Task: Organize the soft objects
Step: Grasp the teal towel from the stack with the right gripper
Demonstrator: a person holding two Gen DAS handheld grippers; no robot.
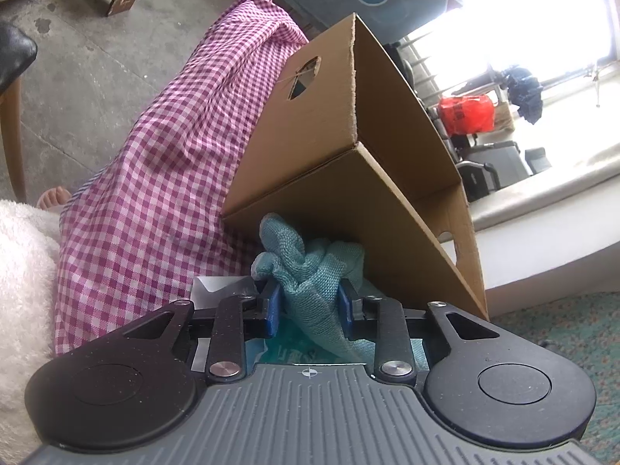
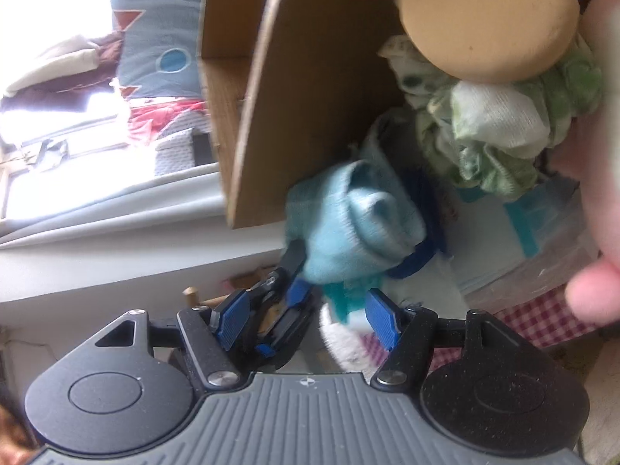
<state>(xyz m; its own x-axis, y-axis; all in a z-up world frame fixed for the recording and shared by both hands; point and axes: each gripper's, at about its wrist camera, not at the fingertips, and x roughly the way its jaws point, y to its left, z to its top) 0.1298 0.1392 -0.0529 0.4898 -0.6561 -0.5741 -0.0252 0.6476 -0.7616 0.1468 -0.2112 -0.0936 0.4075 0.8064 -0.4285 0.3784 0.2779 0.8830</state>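
left gripper (image 1: 310,302) clamped on teal knit cloth (image 1: 310,271), right beside cardboard box (image 1: 348,178) wall, guessing it goes in there next. right gripper (image 2: 310,316) jaws apart, nothing pinched, probably ready to help.

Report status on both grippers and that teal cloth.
Left gripper shut on teal cloth. Right gripper open. Cardboard box close ahead.

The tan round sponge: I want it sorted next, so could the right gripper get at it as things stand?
Probably yes. The right gripper has its jaws open and empty, and the tan round sponge lies exposed atop the green cloths; only the teal cloth sits lower in between.
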